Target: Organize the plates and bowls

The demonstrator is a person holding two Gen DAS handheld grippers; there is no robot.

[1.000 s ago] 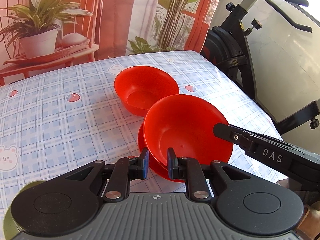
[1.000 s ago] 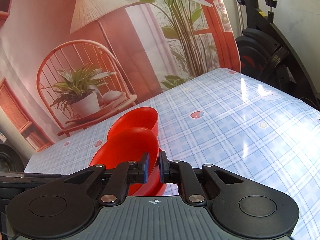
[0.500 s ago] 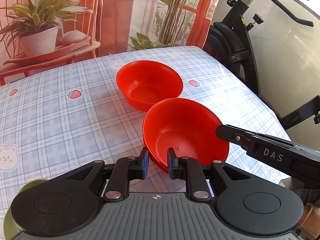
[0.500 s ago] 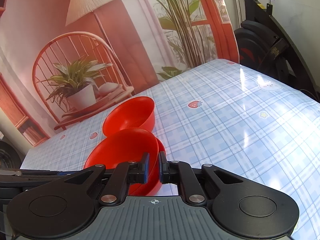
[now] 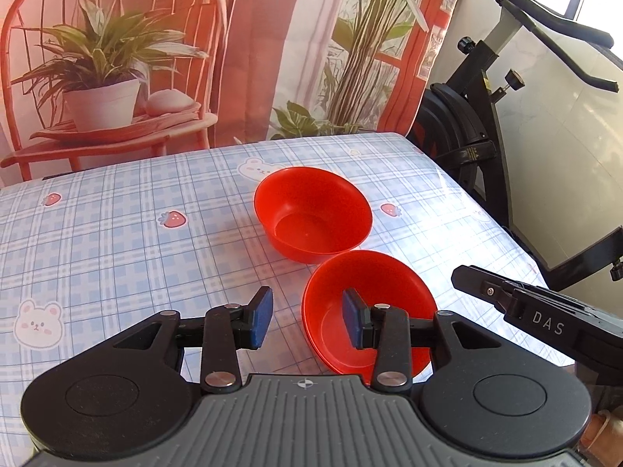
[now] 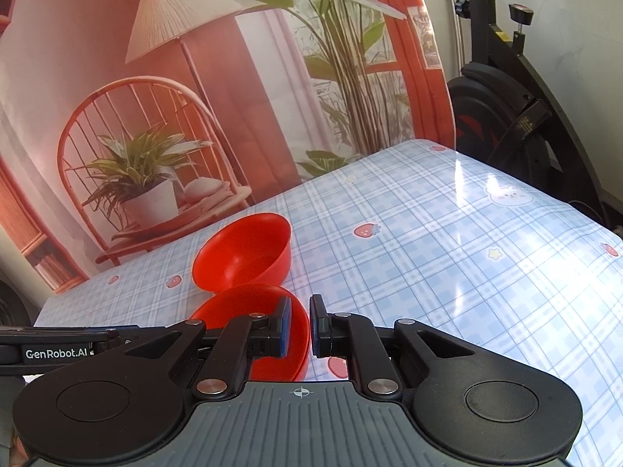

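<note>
Two red bowls sit on the checked tablecloth. The far bowl (image 5: 311, 214) stands alone; it also shows in the right wrist view (image 6: 245, 253). The near bowl (image 5: 373, 307) lies right in front of both grippers and looks stacked in another red dish (image 6: 249, 311). My left gripper (image 5: 307, 321) is open, its right finger over the near bowl's inside, its left finger outside the rim. My right gripper (image 6: 300, 325) has its jaws close on either side of the near bowl's rim, pinching it. The right gripper's body (image 5: 537, 319) shows at the right of the left wrist view.
The tablecloth (image 5: 117, 241) has strawberry and bear prints. A printed backdrop with a chair and plants hangs behind the table. A black exercise bike (image 5: 479, 128) stands past the table's right edge. The left gripper's side (image 6: 58, 350) shows in the right wrist view.
My left gripper has opened and pulled back and up from the near bowl. The right gripper stays closed on the bowl's rim; the bowl sits lower and flatter.
</note>
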